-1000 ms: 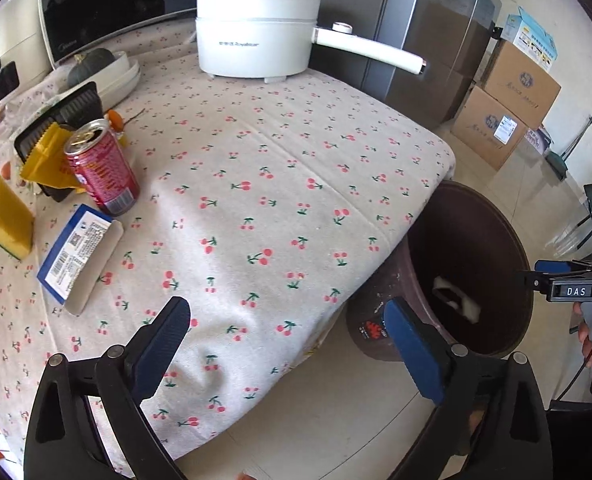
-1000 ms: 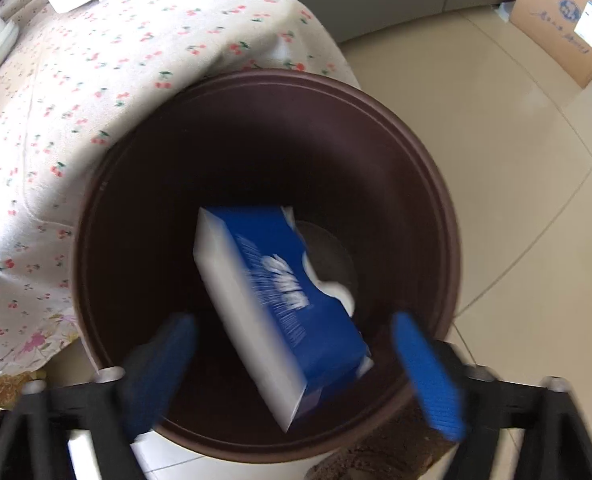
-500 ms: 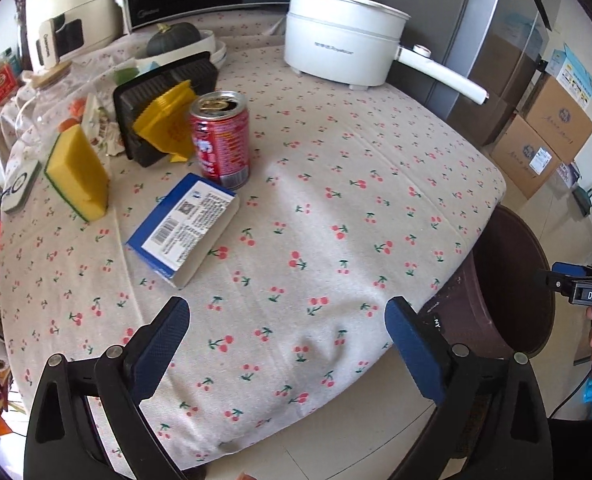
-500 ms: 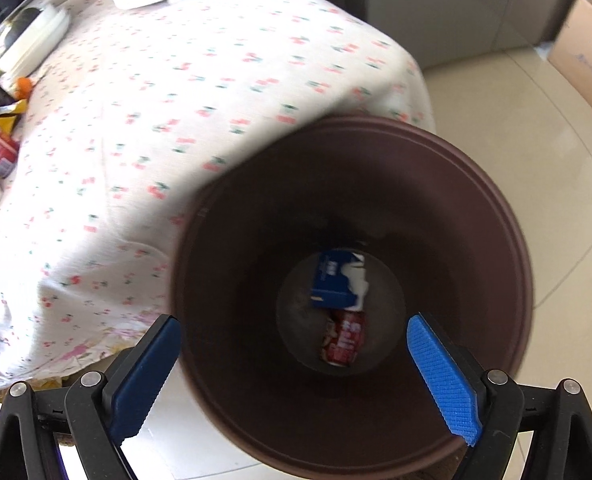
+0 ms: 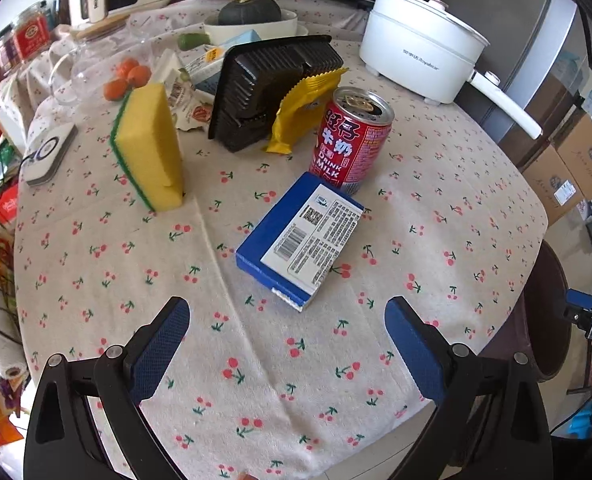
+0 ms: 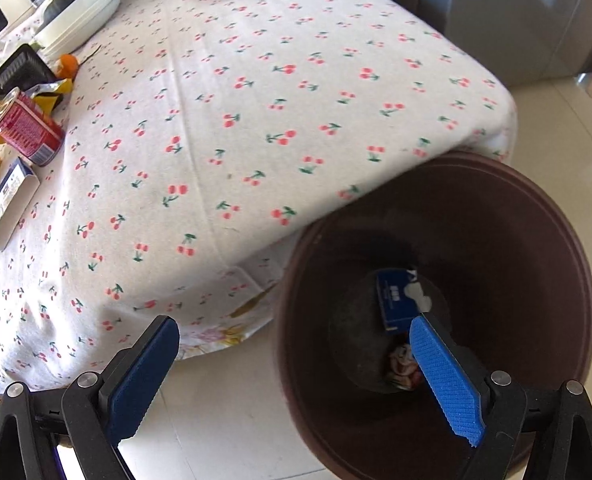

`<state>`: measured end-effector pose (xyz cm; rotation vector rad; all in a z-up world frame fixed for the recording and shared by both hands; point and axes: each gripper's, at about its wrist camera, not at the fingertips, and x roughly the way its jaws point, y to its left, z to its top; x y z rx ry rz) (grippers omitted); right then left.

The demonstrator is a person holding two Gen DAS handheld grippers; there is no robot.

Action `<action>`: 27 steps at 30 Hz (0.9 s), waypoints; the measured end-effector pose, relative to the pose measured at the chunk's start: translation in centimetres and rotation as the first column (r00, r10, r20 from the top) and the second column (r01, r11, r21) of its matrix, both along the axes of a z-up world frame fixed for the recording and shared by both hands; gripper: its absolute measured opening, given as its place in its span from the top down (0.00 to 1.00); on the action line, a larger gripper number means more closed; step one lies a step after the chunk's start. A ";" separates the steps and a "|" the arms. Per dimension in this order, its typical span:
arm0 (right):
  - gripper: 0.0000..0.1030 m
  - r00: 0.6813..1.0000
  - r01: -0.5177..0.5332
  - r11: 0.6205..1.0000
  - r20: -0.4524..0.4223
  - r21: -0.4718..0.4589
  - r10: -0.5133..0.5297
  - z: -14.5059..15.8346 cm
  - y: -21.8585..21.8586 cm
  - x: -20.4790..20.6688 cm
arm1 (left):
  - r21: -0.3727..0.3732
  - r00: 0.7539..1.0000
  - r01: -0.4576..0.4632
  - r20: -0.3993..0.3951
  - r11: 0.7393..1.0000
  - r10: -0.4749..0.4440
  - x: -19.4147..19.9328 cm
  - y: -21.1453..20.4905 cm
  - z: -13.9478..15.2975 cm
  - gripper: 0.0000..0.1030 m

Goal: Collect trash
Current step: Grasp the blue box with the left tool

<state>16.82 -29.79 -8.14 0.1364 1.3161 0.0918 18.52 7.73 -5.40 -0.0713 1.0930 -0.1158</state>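
Note:
My left gripper [image 5: 287, 334] is open and empty above the cherry tablecloth [image 5: 256, 360], a little short of a blue box [image 5: 300, 238] lying flat. A red milk drink can [image 5: 350, 140] stands upright just behind the box, with a yellow wrapper [image 5: 302, 114] and a black plastic tray [image 5: 268, 84] behind it. My right gripper [image 6: 294, 354] is open and empty over the near rim of the brown trash bin [image 6: 536, 220] beside the table. A blue box [image 6: 396, 300] and a crumpled can [image 6: 404, 368] lie at the bin's bottom.
A yellow sponge [image 5: 148, 144] stands on edge left of the tray. A white electric pot [image 5: 420, 60] stands at the back right. Tangerines [image 5: 126, 78], a glass jug [image 5: 92, 64], a squash in a bowl [image 5: 252, 12] and cardboard boxes [image 5: 576, 168] are around.
The blue box fell from my right gripper into the bin. The right gripper swung left toward the table. The left gripper turned from the bin to the table items and came closer.

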 end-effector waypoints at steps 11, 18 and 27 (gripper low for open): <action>0.06 1.000 0.006 1.000 -0.015 0.016 -0.006 -0.6 1.3 1.1 | 0.012 0.998 0.027 -0.056 1.000 -0.026 5.5 -0.1 -4.2 0.05; 0.06 1.000 -0.012 1.000 -0.020 0.003 0.012 -0.8 1.9 1.2 | 0.016 0.998 0.025 -0.050 1.000 -0.024 5.5 -0.5 -4.1 0.29; 0.06 0.999 -0.011 0.999 0.030 0.038 0.010 0.6 4.7 2.4 | -0.052 0.999 -0.020 -0.042 0.998 0.018 2.4 0.6 -1.7 0.37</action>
